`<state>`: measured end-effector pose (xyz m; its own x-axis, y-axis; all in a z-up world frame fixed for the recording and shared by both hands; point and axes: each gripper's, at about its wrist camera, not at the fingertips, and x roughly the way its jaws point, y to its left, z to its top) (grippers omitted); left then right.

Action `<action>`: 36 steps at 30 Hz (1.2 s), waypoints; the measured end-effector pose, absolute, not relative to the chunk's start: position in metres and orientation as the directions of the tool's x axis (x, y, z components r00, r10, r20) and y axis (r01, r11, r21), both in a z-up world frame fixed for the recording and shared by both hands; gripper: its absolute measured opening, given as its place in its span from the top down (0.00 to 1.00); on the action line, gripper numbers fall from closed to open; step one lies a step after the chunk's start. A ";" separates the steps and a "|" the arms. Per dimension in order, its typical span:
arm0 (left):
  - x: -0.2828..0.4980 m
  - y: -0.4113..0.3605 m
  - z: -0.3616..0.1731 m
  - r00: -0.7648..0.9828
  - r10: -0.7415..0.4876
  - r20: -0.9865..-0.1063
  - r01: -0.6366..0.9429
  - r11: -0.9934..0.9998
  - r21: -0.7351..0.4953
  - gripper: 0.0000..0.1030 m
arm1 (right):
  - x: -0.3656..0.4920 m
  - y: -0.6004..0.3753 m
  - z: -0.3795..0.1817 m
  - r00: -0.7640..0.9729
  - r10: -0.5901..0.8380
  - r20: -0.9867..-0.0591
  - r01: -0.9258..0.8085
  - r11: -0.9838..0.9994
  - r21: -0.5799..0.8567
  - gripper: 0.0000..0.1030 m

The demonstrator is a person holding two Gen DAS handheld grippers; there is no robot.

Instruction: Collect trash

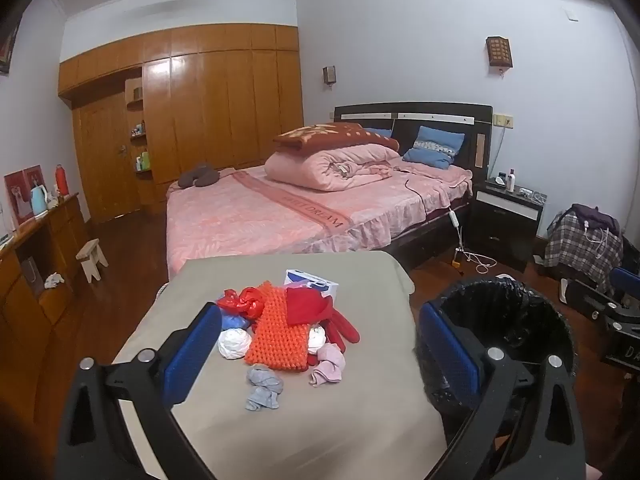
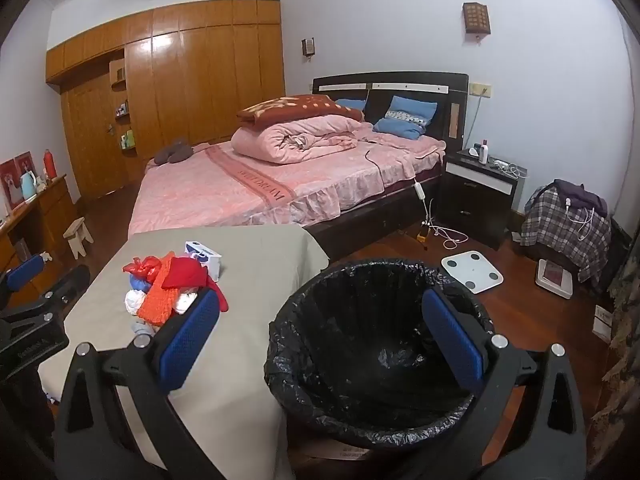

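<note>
- On my left wrist view, the left tool (image 1: 320,344) hangs spread wide with nothing between its blue pads, above the beige cloth-covered surface (image 1: 320,420).
- The trash lies heaped mid-surface: a crumpled red plastic bag (image 1: 244,300), a blue bag (image 1: 234,321) half hidden behind my left pad, a white crumpled wad (image 1: 233,343), an orange knitted piece (image 1: 278,332) draped over the rest, a red cloth (image 1: 308,306), a pink sock-like scrap (image 1: 329,364) and a grey crumpled rag (image 1: 264,386) nearest me.
- A white and blue cardboard box (image 1: 316,280) sits behind the heap; its print is too small for me to read.
- What lies under the orange piece I cannot make out.
- In this view the round bin lined with a black plastic bag (image 1: 500,320) is partly blocked by my right pad, and its inside is mostly dark.
- The right wrist view looks straight down into that bin, just beside the surface's right edge; I see only wrinkled liner there.
- The right tool (image 2: 320,336) is likewise spread, gripping nothing, over the bin's mouth.
- Its left pad hides the near side of the heap, so the pink scrap does not show.
- Only this view shows the white bathroom scale (image 2: 472,271) on the wooden floor (image 2: 540,320) to the right of the bin.
- The pink-covered bed (image 2: 240,196) stands behind everything in both views.
</note>
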<state>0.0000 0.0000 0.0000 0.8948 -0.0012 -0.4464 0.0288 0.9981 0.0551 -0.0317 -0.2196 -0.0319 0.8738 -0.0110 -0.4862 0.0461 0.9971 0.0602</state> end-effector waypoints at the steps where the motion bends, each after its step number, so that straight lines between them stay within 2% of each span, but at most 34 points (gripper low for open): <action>1: 0.000 0.000 0.000 0.895 0.001 -0.446 0.027 0.998 0.056 0.06 | -0.032 -0.220 -0.032 0.873 -0.010 -0.488 0.045 0.997 0.061 0.05; 36: 0.000 0.007 -0.002 0.896 0.005 -0.444 0.022 0.998 0.056 0.06 | -0.029 -0.216 -0.032 0.866 -0.022 -0.499 0.047 0.998 0.039 0.05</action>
